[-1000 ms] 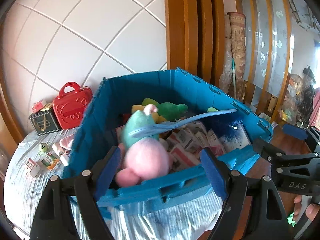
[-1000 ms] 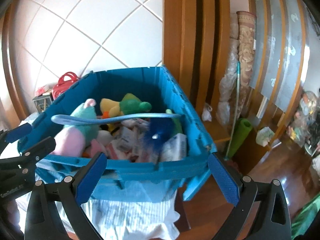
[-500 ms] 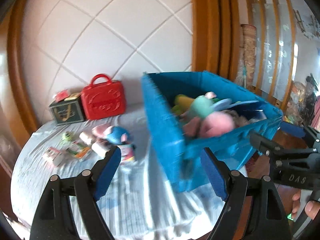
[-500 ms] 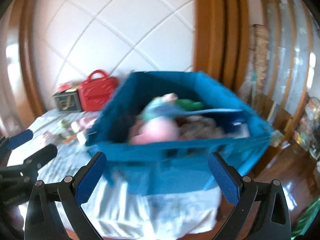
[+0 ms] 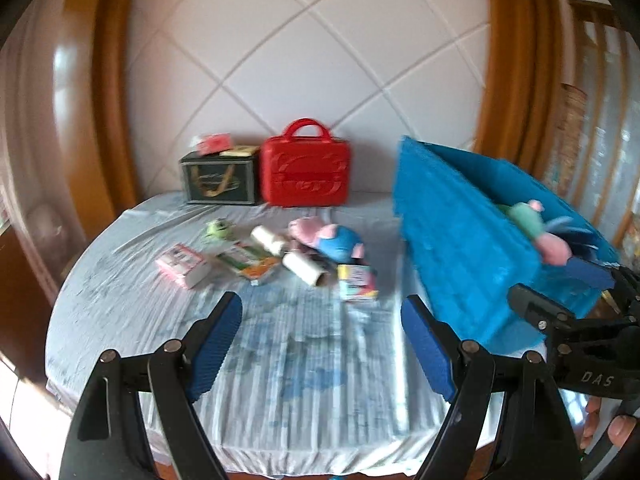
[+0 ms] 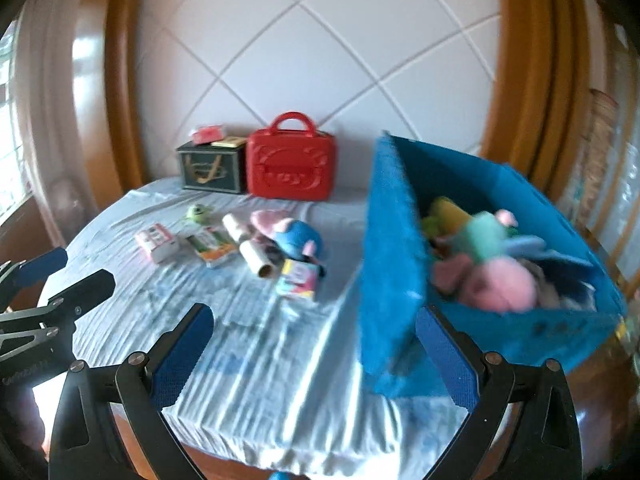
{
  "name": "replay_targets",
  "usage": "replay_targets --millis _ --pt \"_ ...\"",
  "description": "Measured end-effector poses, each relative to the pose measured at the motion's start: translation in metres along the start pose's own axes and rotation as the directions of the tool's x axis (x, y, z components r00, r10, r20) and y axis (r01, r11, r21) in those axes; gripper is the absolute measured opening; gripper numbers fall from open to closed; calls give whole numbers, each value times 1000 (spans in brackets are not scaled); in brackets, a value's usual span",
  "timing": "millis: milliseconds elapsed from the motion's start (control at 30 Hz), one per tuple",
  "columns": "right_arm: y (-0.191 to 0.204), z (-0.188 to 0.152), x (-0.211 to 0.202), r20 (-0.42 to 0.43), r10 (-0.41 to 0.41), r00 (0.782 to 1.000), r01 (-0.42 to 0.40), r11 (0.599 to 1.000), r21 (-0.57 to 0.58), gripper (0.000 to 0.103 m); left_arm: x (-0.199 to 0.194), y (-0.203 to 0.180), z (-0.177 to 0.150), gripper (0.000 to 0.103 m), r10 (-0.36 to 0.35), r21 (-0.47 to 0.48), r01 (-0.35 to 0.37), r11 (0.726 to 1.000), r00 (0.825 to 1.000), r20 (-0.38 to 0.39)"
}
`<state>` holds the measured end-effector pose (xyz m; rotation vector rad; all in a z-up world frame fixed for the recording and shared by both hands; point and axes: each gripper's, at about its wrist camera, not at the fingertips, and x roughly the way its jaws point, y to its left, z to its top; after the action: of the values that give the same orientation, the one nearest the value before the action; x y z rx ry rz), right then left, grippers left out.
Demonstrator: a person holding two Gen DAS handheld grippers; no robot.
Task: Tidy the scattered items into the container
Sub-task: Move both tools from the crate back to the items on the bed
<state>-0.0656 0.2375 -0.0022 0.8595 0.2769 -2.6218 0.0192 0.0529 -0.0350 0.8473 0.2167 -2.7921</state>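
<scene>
A blue crate (image 5: pixel 460 240) (image 6: pixel 392 248) stands at the right end of the cloth-covered table, holding a pink and teal plush (image 6: pixel 496 272) and other items. Scattered on the cloth to its left lie a blue and pink plush (image 5: pixel 332 238) (image 6: pixel 294 232), two paper rolls (image 5: pixel 304 268), a small colourful box (image 5: pixel 358 282) (image 6: pixel 298 280), a pink box (image 5: pixel 182 266), a flat packet (image 5: pixel 248 260) and a green toy (image 5: pixel 218 228). My left gripper (image 5: pixel 322 344) is open and empty over the near cloth. My right gripper (image 6: pixel 312 358) is open and empty beside the crate's near corner.
A red case (image 5: pixel 306 172) and a dark box (image 5: pixel 218 180) stand against the tiled wall at the back. Wooden frames flank the wall. The table's front edge (image 5: pixel 300 456) is close below the grippers. The right gripper also shows at the right of the left wrist view (image 5: pixel 568 320).
Both views have swung left from the crate to the table. The scattered items are now in the middle, and the crate sits at the right. Both grippers stayed open.
</scene>
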Motion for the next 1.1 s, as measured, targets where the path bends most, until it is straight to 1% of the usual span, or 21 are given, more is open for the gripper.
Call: replay_targets --millis 167,333,433,567,667,767,900,1000,1100 --pt "20 19 47 -15 69 997 -70 997 -34 103 33 41 10 82 103 -69 -106 992 994 -34" --pt "27 37 99 -19 152 988 -153 988 -37 103 67 71 23 82 207 -81 -209 974 978 -42" --pt "31 46 129 -38 177 984 -178 984 -31 103 86 89 25 82 233 -119 -240 963 970 -69" --pt "46 59 160 -75 197 977 -201 978 -50 103 109 115 29 82 265 -130 -278 952 958 -107" --pt "62 66 177 -94 202 975 -208 976 -60 103 128 138 30 82 268 -142 -287 947 954 -138" --pt "81 69 199 -126 187 974 -194 980 -43 103 152 166 31 82 256 -134 -282 950 950 -178" --pt "112 71 222 -161 163 973 -167 986 -10 103 179 201 35 82 224 -105 -249 963 952 -208" --pt "144 72 245 -201 157 967 -158 987 10 103 201 232 38 82 191 -90 -216 972 955 -228" --pt "169 70 263 -225 139 964 -138 990 20 103 229 255 39 82 171 -70 -196 978 950 -260"
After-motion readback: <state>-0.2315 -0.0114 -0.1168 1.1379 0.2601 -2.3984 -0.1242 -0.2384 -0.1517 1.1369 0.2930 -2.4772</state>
